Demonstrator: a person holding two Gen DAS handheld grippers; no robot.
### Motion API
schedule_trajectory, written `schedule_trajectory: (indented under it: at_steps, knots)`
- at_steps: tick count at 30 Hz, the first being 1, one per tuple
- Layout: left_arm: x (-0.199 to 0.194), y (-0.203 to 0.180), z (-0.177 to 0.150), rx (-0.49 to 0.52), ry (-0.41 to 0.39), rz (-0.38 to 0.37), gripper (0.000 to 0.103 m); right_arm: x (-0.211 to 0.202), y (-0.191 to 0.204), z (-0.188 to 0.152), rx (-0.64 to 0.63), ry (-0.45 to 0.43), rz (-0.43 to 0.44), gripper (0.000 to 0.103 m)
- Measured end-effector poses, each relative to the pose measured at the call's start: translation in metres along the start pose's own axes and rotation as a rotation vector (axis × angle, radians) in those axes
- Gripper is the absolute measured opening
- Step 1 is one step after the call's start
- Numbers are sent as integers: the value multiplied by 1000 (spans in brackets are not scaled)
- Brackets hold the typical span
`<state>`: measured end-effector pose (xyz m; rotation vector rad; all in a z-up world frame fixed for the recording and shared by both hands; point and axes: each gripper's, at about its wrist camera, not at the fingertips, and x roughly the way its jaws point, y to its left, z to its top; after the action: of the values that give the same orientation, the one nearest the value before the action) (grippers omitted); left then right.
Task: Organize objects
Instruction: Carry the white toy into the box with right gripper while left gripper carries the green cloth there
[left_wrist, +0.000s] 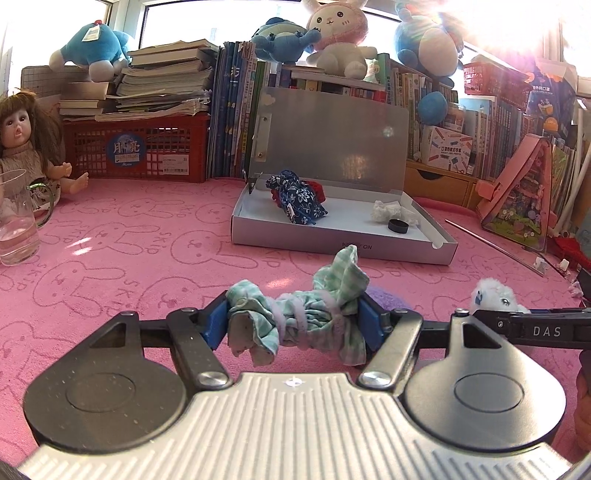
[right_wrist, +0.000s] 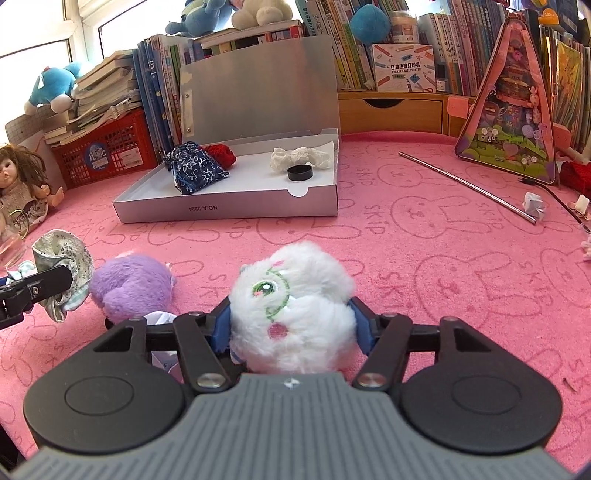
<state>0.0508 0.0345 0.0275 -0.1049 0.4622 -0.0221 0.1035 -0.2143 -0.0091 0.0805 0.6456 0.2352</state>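
My left gripper (left_wrist: 295, 319) is shut on a green checked cloth bundle (left_wrist: 299, 317) just above the pink mat. My right gripper (right_wrist: 291, 321) is shut on a white fluffy plush (right_wrist: 291, 306); the plush also shows in the left wrist view (left_wrist: 495, 295). A purple plush (right_wrist: 131, 286) lies on the mat left of the right gripper, beside the cloth bundle (right_wrist: 66, 266). An open silver box (left_wrist: 332, 240) (right_wrist: 229, 210) ahead holds a blue floral pouch (left_wrist: 299, 199) (right_wrist: 197, 170), a red knit item (right_wrist: 221, 155), white lace (right_wrist: 299, 158) and a black cap (left_wrist: 399, 226) (right_wrist: 300, 172).
A doll (left_wrist: 22, 147) and a glass jug (left_wrist: 16, 221) are at the left. A red crate (left_wrist: 136, 151), books and plush toys line the back. A metal rod (right_wrist: 469, 188) and a pink triangular toy case (right_wrist: 513, 110) are at the right.
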Motion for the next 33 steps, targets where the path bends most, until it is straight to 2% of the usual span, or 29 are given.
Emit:
schedule_trajectory:
  at_steps: [17,25,33]
  knots:
    - [38,-6,47,33,24,-46,74,5,19,50,-69,-81,-7,66]
    - [64,-5,66,-17,84,-78,74,20,16,71,-49,-63,-8,66]
    - [93,3,89,-42,96,-89,74,44,6,91,-16,-30,-8,66]
